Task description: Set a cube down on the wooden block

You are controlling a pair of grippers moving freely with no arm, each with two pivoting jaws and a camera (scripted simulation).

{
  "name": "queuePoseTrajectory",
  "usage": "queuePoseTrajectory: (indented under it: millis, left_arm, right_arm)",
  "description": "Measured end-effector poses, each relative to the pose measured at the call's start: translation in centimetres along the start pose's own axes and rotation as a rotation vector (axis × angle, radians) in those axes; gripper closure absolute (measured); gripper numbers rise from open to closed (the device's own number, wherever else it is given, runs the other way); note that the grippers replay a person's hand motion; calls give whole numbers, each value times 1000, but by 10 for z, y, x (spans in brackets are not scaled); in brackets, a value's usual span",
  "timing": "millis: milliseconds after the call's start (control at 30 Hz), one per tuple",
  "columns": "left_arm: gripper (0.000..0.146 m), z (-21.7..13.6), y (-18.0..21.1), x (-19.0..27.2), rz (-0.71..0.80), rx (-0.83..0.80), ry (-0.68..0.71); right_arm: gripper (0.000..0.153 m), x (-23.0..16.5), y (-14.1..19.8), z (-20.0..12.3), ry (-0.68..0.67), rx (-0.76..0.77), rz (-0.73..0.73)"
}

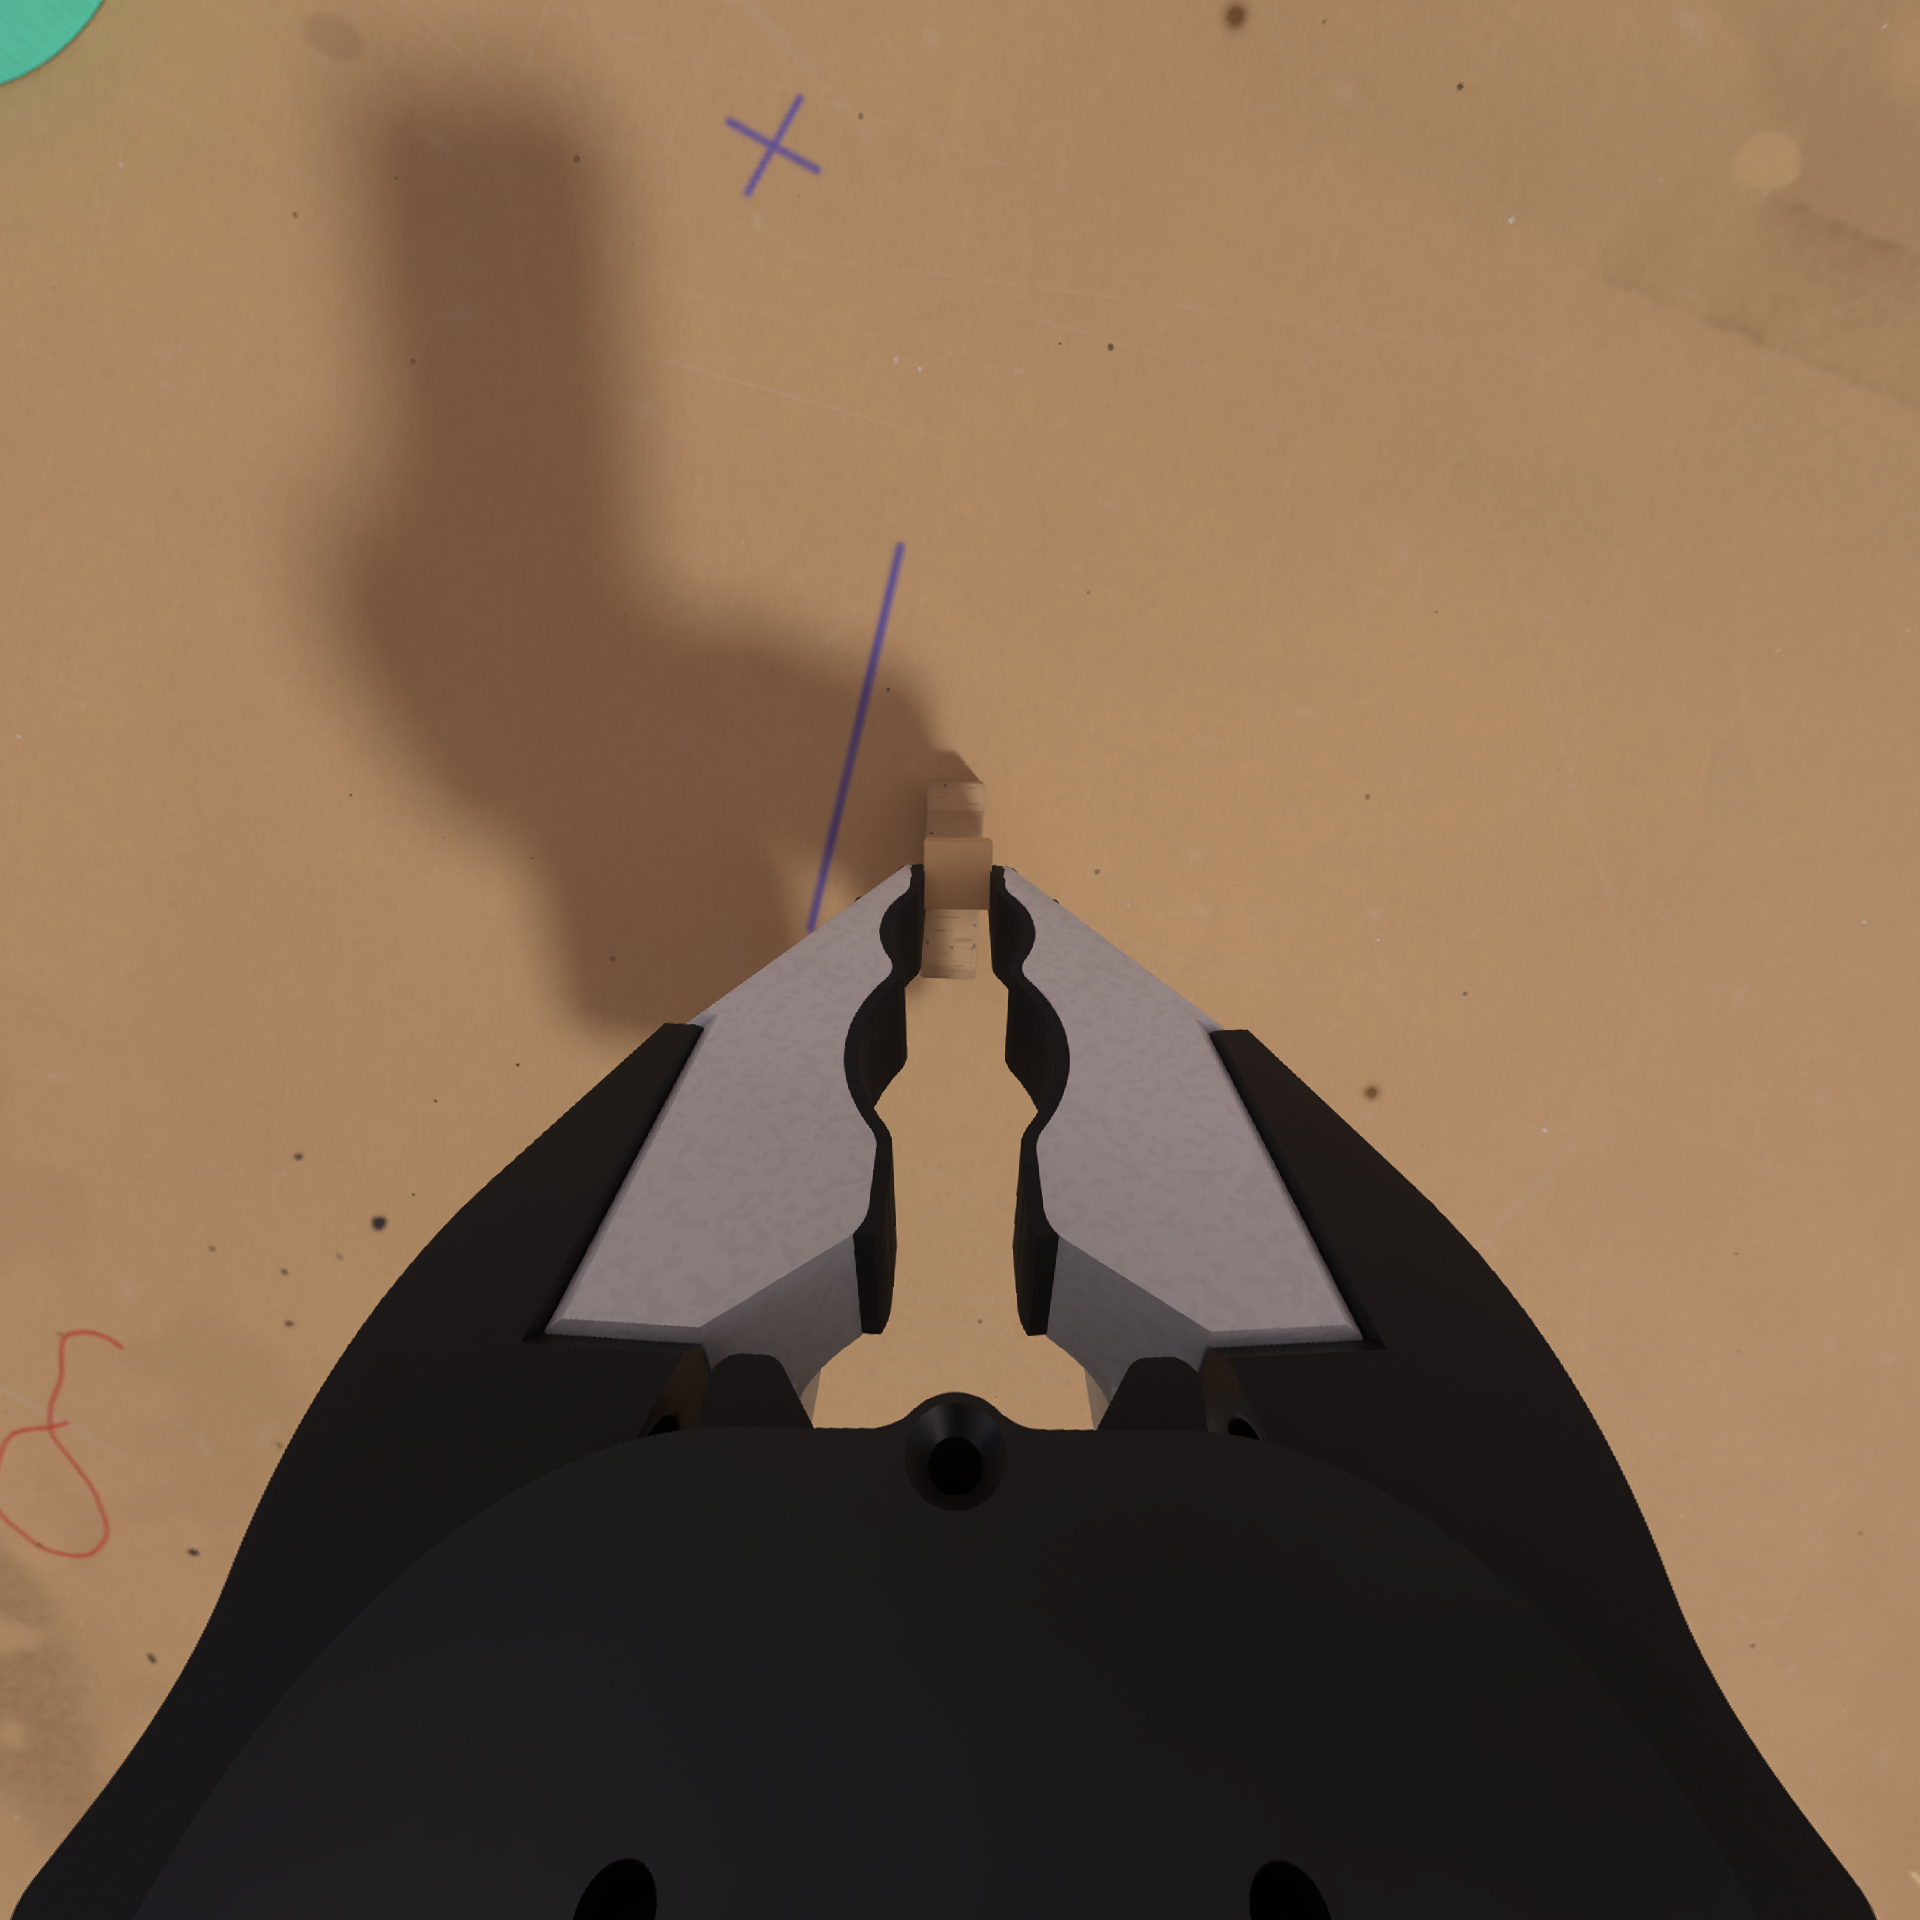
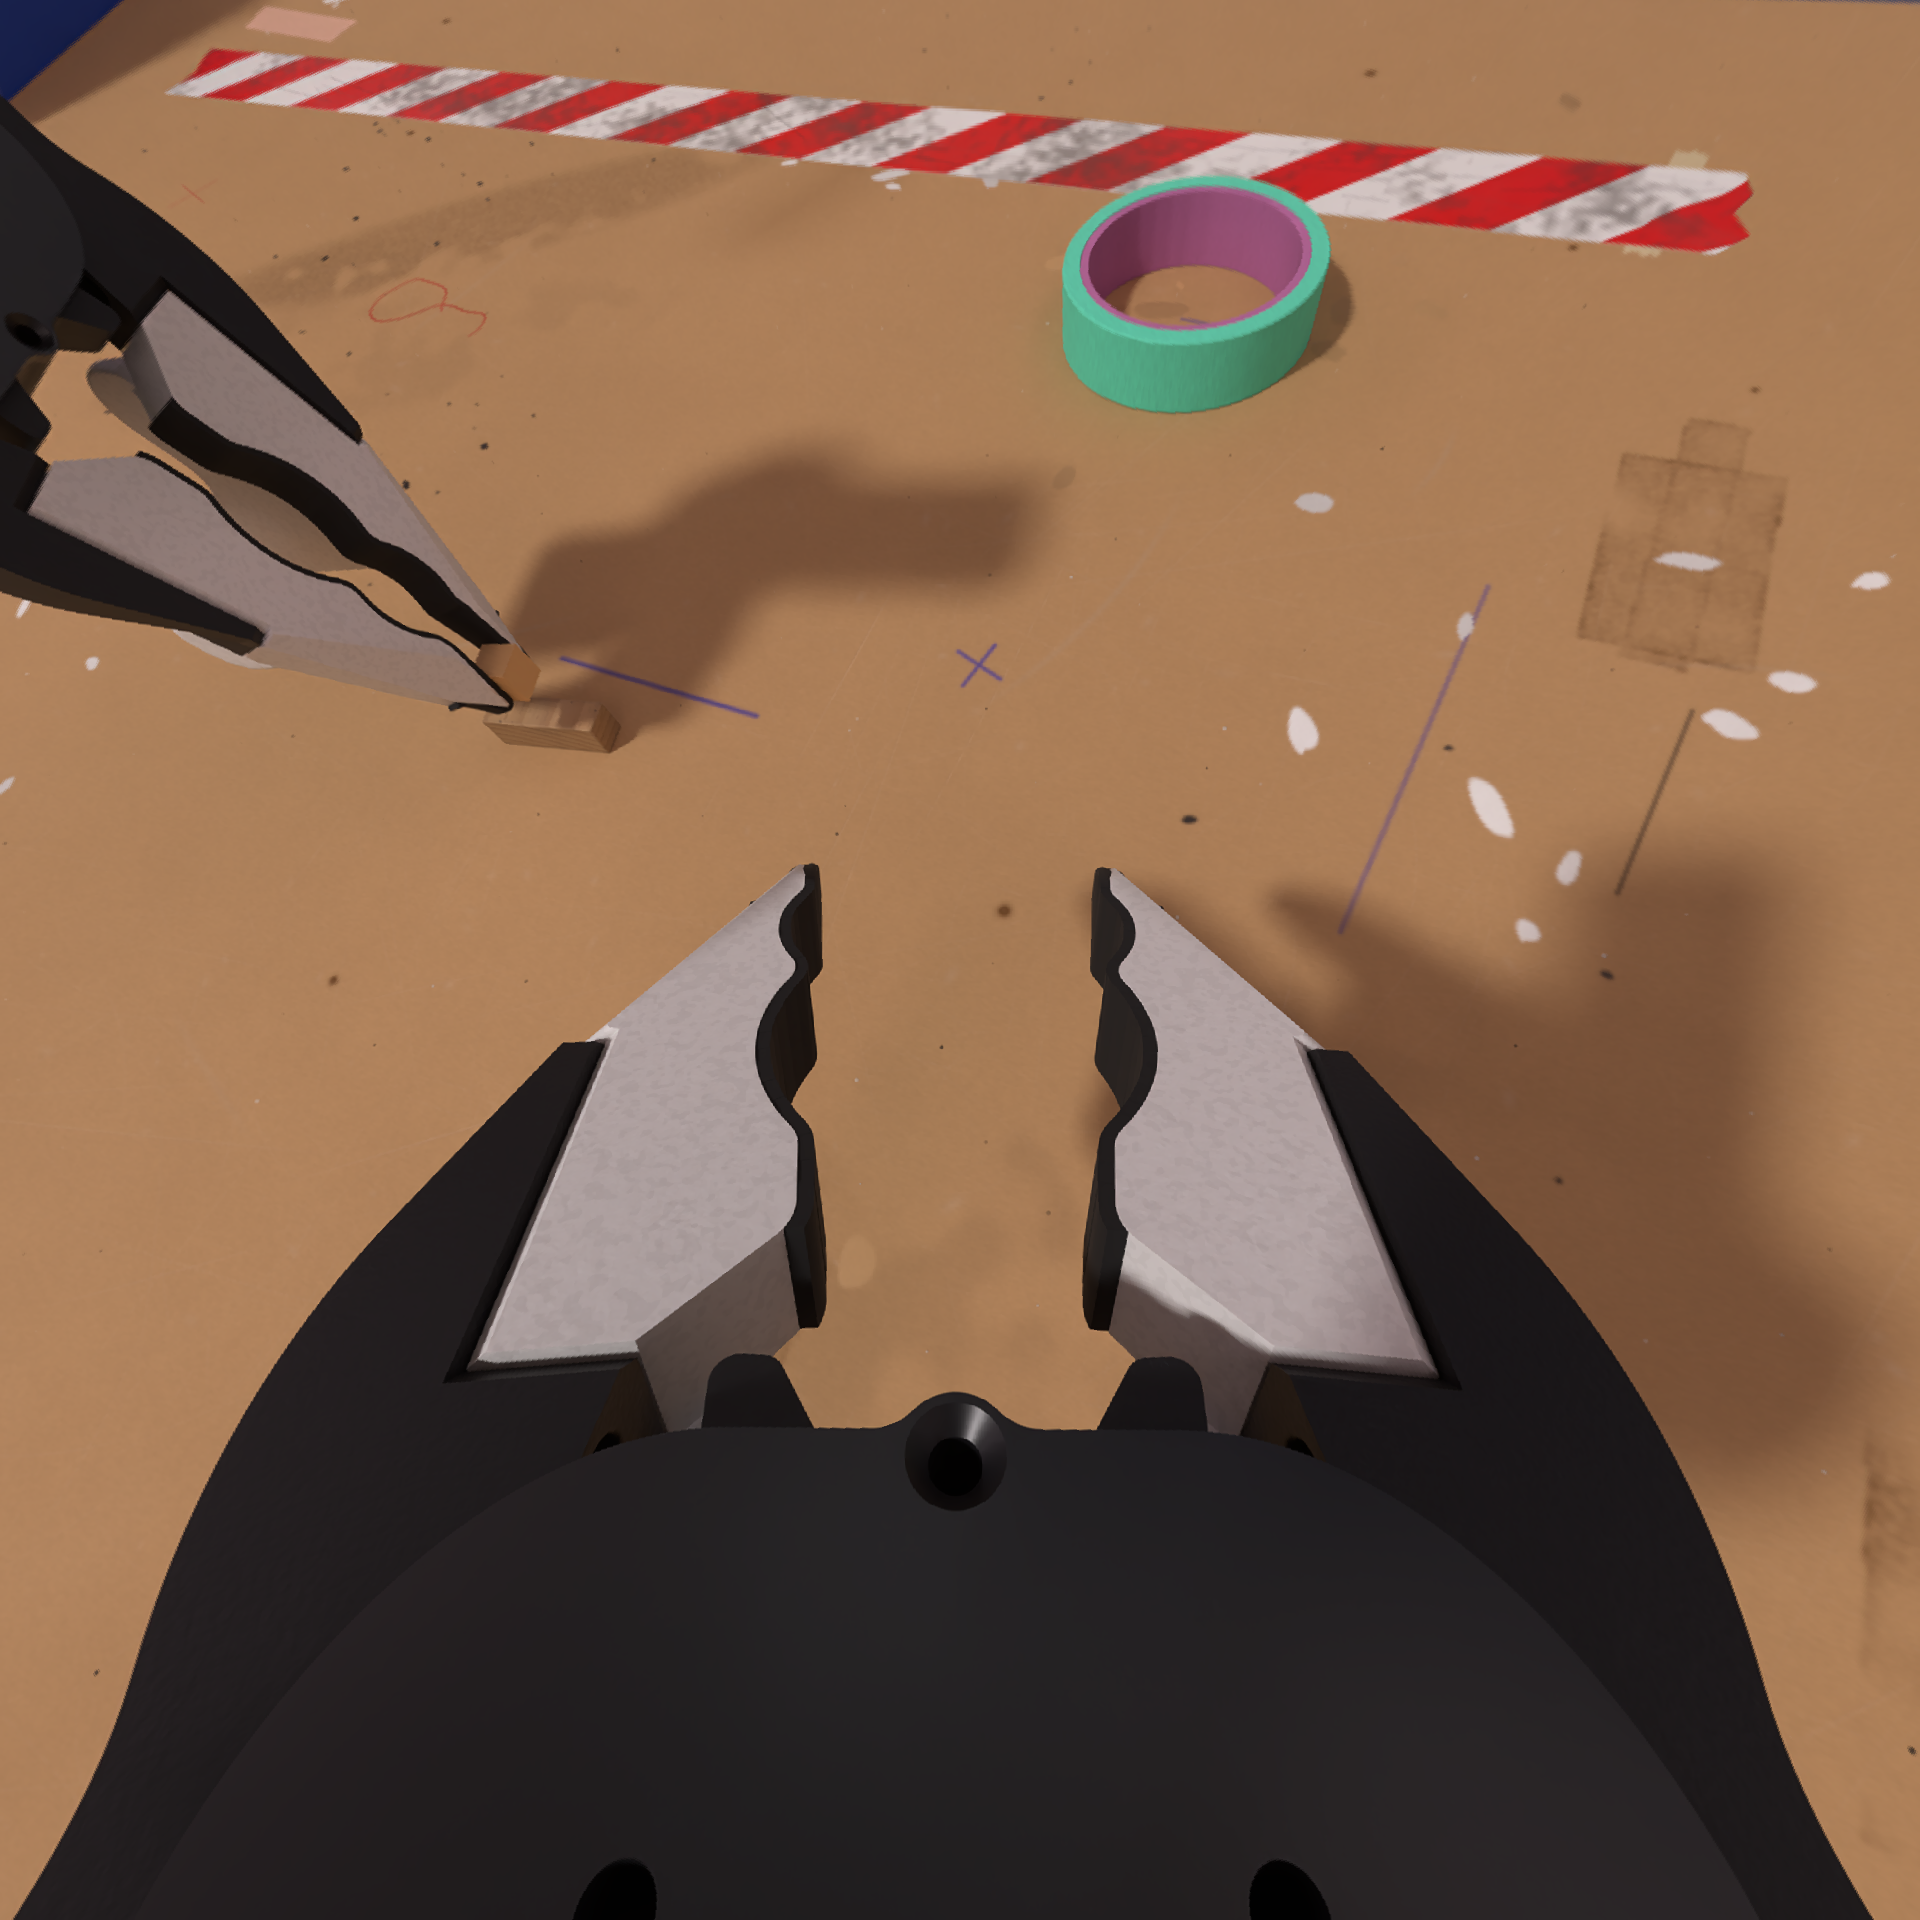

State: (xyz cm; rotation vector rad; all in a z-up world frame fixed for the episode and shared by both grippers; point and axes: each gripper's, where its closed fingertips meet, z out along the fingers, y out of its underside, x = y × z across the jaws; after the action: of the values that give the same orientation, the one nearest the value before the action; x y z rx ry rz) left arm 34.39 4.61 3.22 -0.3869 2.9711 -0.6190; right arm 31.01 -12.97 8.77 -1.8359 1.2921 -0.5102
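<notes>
My left gripper (image 1: 956,878) is shut on a small tan cube (image 1: 957,871) at its fingertips. The cube hangs just above a flat pale wooden block (image 1: 954,808) lying on the brown table; I cannot tell whether they touch. In the right wrist view the left gripper (image 2: 507,673) comes in from the left with the cube (image 2: 511,665) over the near end of the wooden block (image 2: 556,724). My right gripper (image 2: 954,883) is open and empty, well in front of the block and to its right.
A green tape roll (image 2: 1193,358) with a purple inner wall stands at the back right. A red and white striped tape strip (image 2: 935,140) runs along the far edge. Pen marks and white flecks (image 2: 1488,805) dot the brown table (image 2: 935,790); a green edge (image 1: 31,31) shows at top left.
</notes>
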Motion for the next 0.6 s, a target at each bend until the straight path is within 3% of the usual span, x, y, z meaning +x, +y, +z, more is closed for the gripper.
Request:
queuePoseTrajectory:
  millis: [600]
  left_arm:
    - [130, 7, 8, -1, -12, -15, 34]
  right_arm:
    - [100, 1, 12, 16, -25, -60, 1]
